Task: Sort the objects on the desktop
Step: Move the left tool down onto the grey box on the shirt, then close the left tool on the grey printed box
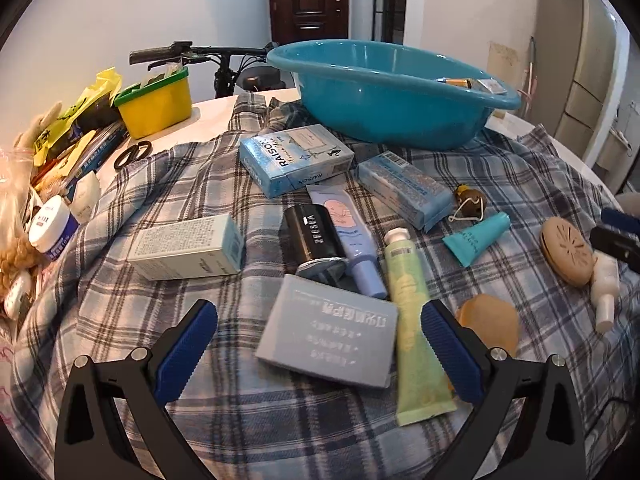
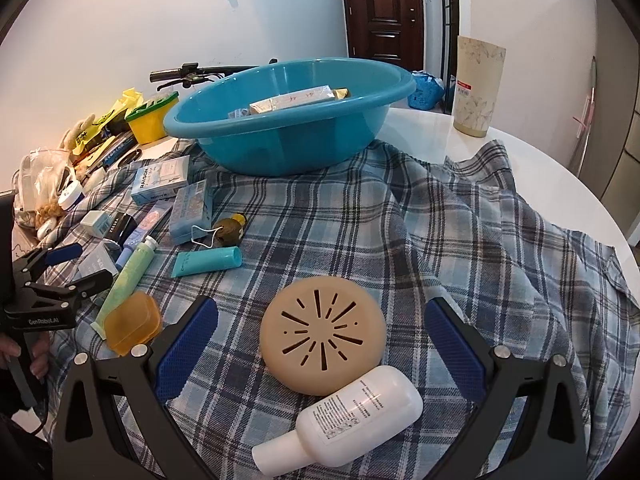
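Blue-padded tongs (image 1: 319,344) (image 2: 322,344) hover, spread wide.

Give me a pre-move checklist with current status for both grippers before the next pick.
1. Left gripper open: ok, jaws spread.
2. Left target framed: ok, grey box lies between the fingers.
3. Left path clear: not ok, green tube lies against the box beside one finger.
4. Right gripper open: ok, empty.
5. Right target single: not ok, white bottle touches the tan disc.
6. Blue basin has room: ok, a few boxes inside.
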### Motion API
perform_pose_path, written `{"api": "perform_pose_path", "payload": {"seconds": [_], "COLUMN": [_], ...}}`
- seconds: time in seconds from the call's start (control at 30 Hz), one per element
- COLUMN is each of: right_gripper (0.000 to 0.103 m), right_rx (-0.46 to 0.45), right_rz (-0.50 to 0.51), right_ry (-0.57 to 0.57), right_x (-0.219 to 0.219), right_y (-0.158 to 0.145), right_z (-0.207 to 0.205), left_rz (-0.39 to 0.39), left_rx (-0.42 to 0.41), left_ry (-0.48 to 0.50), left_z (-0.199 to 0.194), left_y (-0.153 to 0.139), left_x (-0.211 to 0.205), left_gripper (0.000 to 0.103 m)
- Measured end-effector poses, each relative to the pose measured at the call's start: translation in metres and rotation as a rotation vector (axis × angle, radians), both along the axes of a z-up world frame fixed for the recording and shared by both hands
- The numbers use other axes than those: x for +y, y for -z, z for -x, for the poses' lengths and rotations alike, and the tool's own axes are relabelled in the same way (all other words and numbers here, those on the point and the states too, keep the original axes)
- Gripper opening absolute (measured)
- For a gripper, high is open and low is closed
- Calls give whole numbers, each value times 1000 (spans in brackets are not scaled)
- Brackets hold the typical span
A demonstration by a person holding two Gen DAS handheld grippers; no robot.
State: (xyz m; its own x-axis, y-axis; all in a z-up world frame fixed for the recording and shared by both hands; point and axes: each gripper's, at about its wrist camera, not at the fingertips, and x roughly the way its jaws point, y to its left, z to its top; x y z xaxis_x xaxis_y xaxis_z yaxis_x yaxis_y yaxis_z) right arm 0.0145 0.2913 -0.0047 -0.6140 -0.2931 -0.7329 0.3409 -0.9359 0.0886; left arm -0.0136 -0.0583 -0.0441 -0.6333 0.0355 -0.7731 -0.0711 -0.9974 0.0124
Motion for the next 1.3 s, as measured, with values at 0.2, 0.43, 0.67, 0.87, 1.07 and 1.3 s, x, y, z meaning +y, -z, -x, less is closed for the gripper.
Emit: {"api": "perform_pose_path", "payload": {"seconds": [0.2, 0.43, 0.67, 0.87, 1.07, 1.3], "right_gripper": [102, 103, 102, 102, 103, 102], "right_rx": [-3, 9, -6, -2, 3, -14], "right_rz": [16, 21, 33, 38, 39, 40], "right_ry": [-9, -16, -11, -11, -16, -17], "right_x": [-1, -2, 0, 2, 0, 0], "right_y": [-1, -5, -4, -5, -6, -2], "right_z": [1, 3, 4, 5, 5, 7], "left_rz": [42, 10, 8, -9, -10, 0], "left_rx": [-44, -29, -30, -41, -34, -33], "left_ry": [46, 109, 150, 158, 159, 140], "left_z": [0, -2, -5, -6, -5, 0], "left_y": [6, 4, 1, 1, 3, 5], "left_x": [-1, 6, 9, 6, 9, 8], "left_gripper": [103, 90, 68, 66, 66, 78]}}
